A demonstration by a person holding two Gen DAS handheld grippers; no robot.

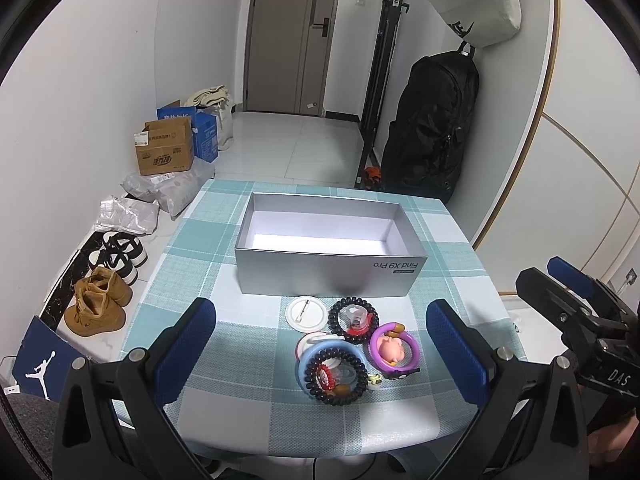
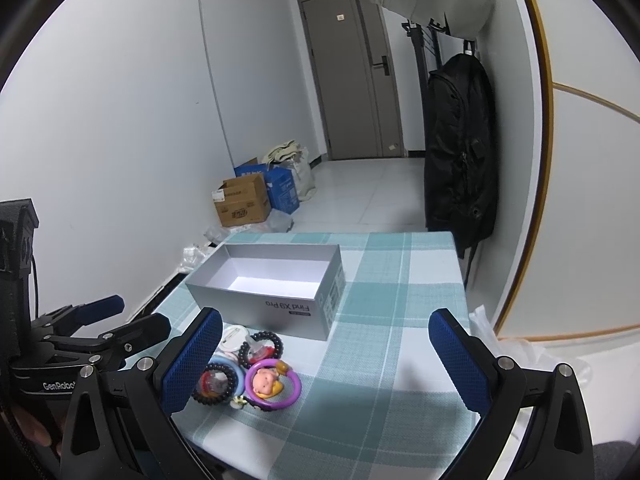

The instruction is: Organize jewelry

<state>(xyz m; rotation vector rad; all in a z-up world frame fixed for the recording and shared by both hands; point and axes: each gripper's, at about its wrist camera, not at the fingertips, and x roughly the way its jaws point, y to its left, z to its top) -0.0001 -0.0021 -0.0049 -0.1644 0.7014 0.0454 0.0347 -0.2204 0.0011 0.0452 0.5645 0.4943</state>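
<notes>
An empty silver box [image 1: 328, 276] [image 2: 256, 304] stands open on the checked tablecloth [image 1: 200, 256] [image 2: 392, 280]. In front of it lies a cluster of trinkets: a white round badge [image 1: 303, 311], two black coil bracelets [image 1: 353, 319] [image 1: 335, 376], a blue ring [image 1: 308, 360] and a purple ring [image 1: 394, 350] [image 2: 273, 385] with a small pink figure inside. My left gripper [image 1: 320, 344] is open, hovering just above and near the cluster. My right gripper [image 2: 324, 352] is open too, to the right of the cluster, with bare cloth between its fingers.
Left of the table, on the floor, are shoes [image 1: 98, 304], plastic bags [image 1: 164, 188] and cardboard boxes [image 1: 164, 148]. A black backpack [image 1: 432, 128] hangs at the back right near the table's far corner. The right gripper's body [image 1: 580, 320] shows at the table's right edge.
</notes>
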